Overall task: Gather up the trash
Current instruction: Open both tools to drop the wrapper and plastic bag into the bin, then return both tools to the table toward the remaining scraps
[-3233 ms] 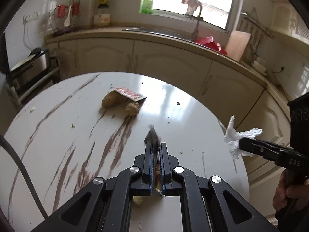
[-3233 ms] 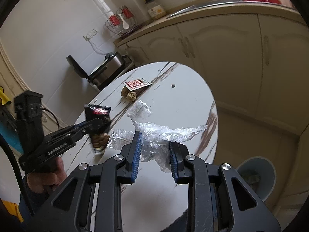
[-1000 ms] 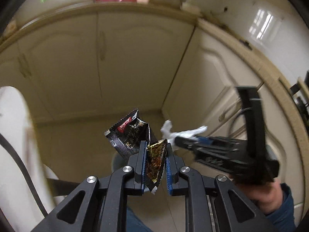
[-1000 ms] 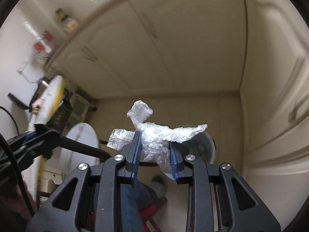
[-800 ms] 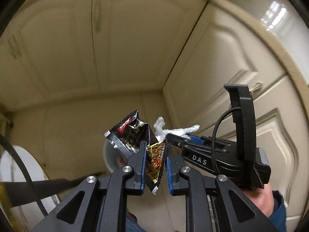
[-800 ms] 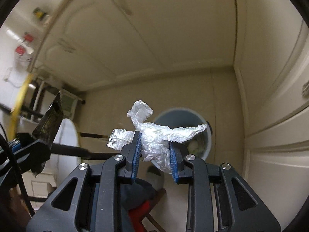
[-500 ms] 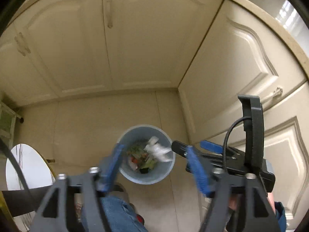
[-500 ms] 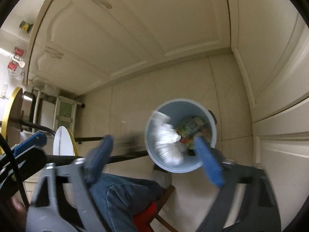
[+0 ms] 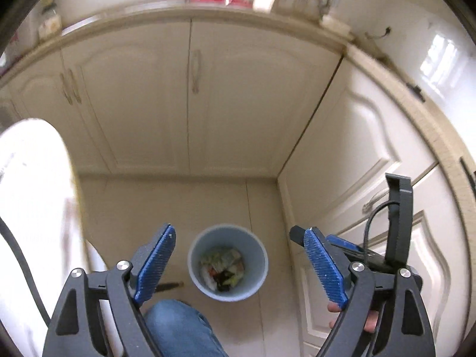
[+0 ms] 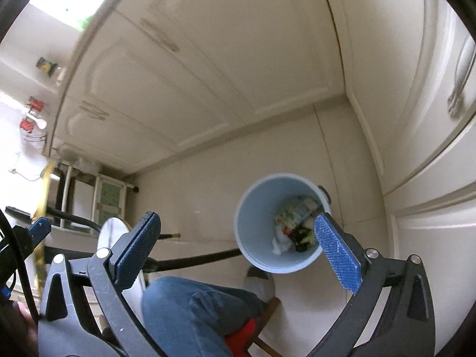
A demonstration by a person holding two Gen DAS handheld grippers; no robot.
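Observation:
A light blue bin (image 9: 255, 255) stands on the tiled floor in the cabinet corner, below both grippers. Wrappers and scraps (image 9: 221, 267) lie in it. In the right wrist view the bin (image 10: 250, 217) holds crumpled white plastic (image 10: 281, 242) beside dark wrappers (image 10: 300, 232). My left gripper (image 9: 239, 230) hangs above the bin, its jaws opening with nothing between them. My right gripper (image 10: 237, 216) is also opening and empty, the bin showing between its blue pads (image 10: 336, 253). Its black body (image 9: 398, 223) is at the right of the left wrist view.
Cream cabinet doors (image 9: 190, 104) form a corner behind the bin. The round white table (image 9: 29, 193) is at the left. A person's knee in jeans (image 10: 193, 306), a shoe (image 10: 260, 279) and a red stool (image 10: 241, 336) are just in front of the bin.
Both grippers went from shut to wide open over the bin. The dark snack wrapper left the left jaws and the clear plastic left the right jaws; both now lie in the bin.

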